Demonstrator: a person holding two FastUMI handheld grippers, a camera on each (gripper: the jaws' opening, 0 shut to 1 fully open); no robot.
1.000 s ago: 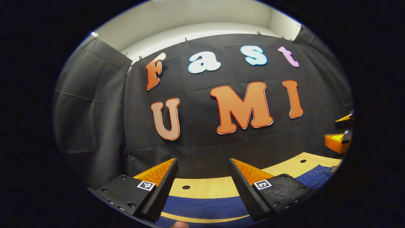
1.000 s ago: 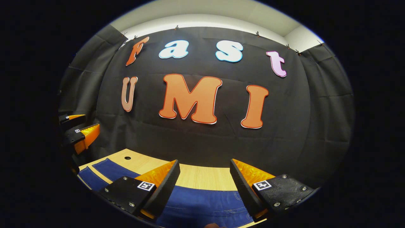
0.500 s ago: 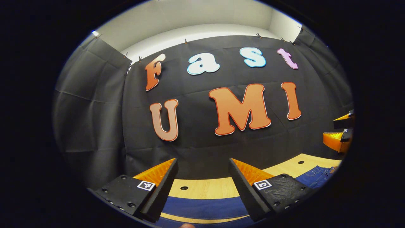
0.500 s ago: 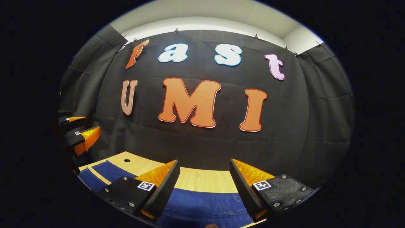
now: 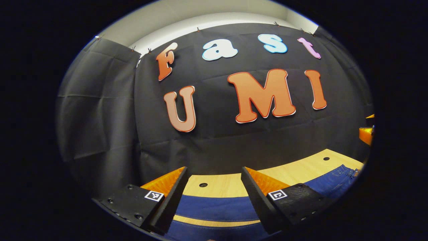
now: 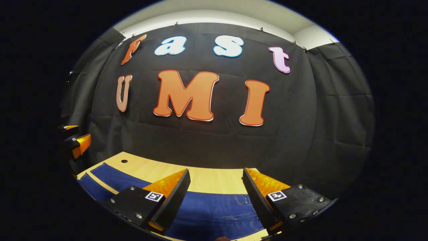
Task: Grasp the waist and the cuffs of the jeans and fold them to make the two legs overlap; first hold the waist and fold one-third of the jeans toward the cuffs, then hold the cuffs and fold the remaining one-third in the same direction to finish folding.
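You haven't started: jeans point(image 6: 214, 209) lie flat, legs apart, along the frame bottom, both your left gripper point(image 5: 214, 201) and right gripper point(image 6: 215, 201) spread wide, holding nothing.

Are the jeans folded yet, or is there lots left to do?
Nothing is folded yet. The jeans lie flat on the wooden table, legs apart. The left hand-held gripper and the right hand-held gripper hang open above them. Every fold is left.
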